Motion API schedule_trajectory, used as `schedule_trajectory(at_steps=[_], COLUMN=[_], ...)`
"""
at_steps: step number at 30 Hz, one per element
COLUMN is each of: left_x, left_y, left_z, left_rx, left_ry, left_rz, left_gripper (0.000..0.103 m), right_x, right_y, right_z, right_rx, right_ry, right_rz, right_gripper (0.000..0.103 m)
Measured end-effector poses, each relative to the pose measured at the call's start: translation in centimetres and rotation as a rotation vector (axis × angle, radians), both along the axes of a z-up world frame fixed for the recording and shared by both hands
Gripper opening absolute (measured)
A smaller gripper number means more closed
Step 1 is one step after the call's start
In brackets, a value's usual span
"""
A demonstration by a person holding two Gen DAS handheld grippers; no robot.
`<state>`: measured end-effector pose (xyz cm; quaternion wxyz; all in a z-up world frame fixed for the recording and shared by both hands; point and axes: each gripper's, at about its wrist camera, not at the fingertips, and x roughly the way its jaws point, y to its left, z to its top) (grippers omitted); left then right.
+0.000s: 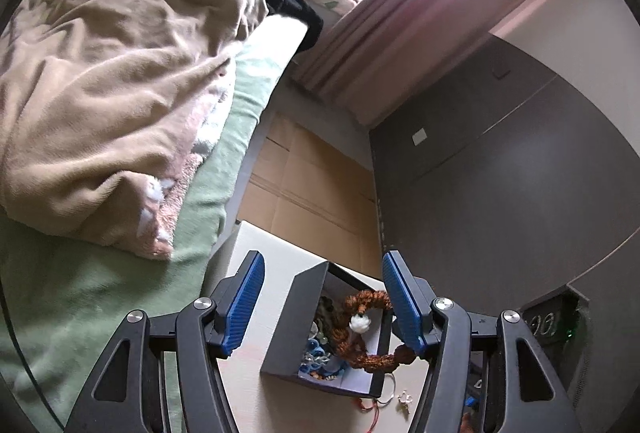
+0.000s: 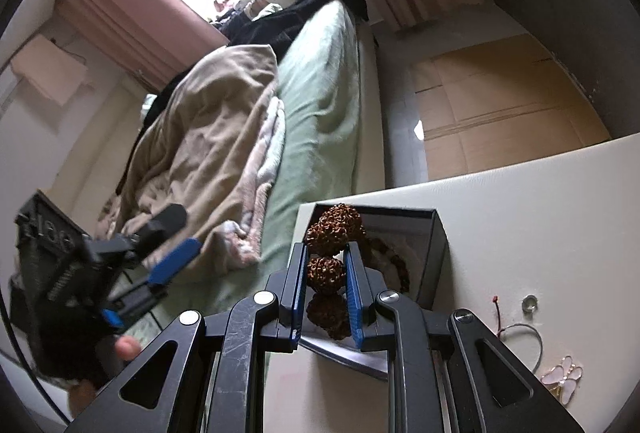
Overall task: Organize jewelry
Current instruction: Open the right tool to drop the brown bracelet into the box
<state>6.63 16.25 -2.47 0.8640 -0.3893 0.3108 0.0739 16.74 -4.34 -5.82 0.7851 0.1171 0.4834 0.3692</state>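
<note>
A dark open box point(image 1: 288, 329) stands on the cream table point(image 1: 256, 245) and holds mixed jewelry. A brown knobbly bead string point(image 1: 362, 353) hangs over the box. My left gripper point(image 1: 323, 297) is open, its blue pads on either side of the box, above it. In the right wrist view my right gripper point(image 2: 326, 273) is shut on a brown bead of the string point(image 2: 325, 271), over the box point(image 2: 434, 253). More beads point(image 2: 334, 227) stick out past the fingertips. The left gripper point(image 2: 168, 253) shows at the left, open.
On the table right of the box lie a silver ring point(image 2: 530, 303), a thin cord bracelet point(image 2: 532, 337) with a red cord, and a butterfly-shaped piece point(image 2: 564, 377). A bed with a green sheet point(image 1: 120, 293) and beige blanket point(image 1: 112, 81) lies left. Cardboard point(image 1: 312, 185) covers the floor.
</note>
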Motion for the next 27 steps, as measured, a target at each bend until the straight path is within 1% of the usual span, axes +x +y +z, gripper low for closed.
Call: schedule_trajectory(at_steps=[7,10,11,12,14,17,19,20,21,27], left_x=[-0.1,0.0,0.0,0.0,0.0,-0.2,-0.3,-0.4,-0.4,0.2], left_y=[0.2,0.1,0.1,0.1,0.1,0.4,0.6,0.6,0.6,-0.3], left_z=[0.0,-0.1,-0.1,-0.1,-0.1,-0.1,0.0,0.0,0.0,-0.4], left_rx=[-0.017,-0.017,-0.015,-0.013,-0.013,-0.013,-0.008,-0.005,-0.003,0.01], left_ry=[-0.005,-0.009,-0.008,-0.007,-0.006,-0.008,-0.008,-0.006,-0.004,0.022], left_rz=[-0.002,-0.007,-0.009,-0.009,-0.007,0.0,0.01,0.013,0.015,-0.017], left_gripper=[0.062,0.062,0.062,0.062,0.062,0.062,0.062,0.062,0.062,0.062], right_x=[-0.1,-0.2,-0.2,-0.2,0.0,0.6,0.7,0.8,0.9,0.8], right_y=[-0.4,0.8,1.2,1.4,2.1,1.7,0.8,0.3,-0.3,-3.8], right_z=[0.4,-0.2,-0.5,-0.8,-1.6,-2.3,-2.1,-1.8,-1.5,0.0], right_rx=[-0.089,-0.153,-0.156,-0.153,-0.127,-0.023,0.008,0.018,0.03,0.068], right_ry=[-0.052,-0.068,-0.065,-0.063,-0.026,0.057,0.066,0.062,0.055,0.047], right_rz=[-0.058,-0.064,-0.062,-0.057,-0.03,-0.005,-0.023,-0.037,-0.054,-0.101], right_gripper=[0.019,0.019,0.02,0.02,0.021,0.024,0.032,0.041,0.044,0.044])
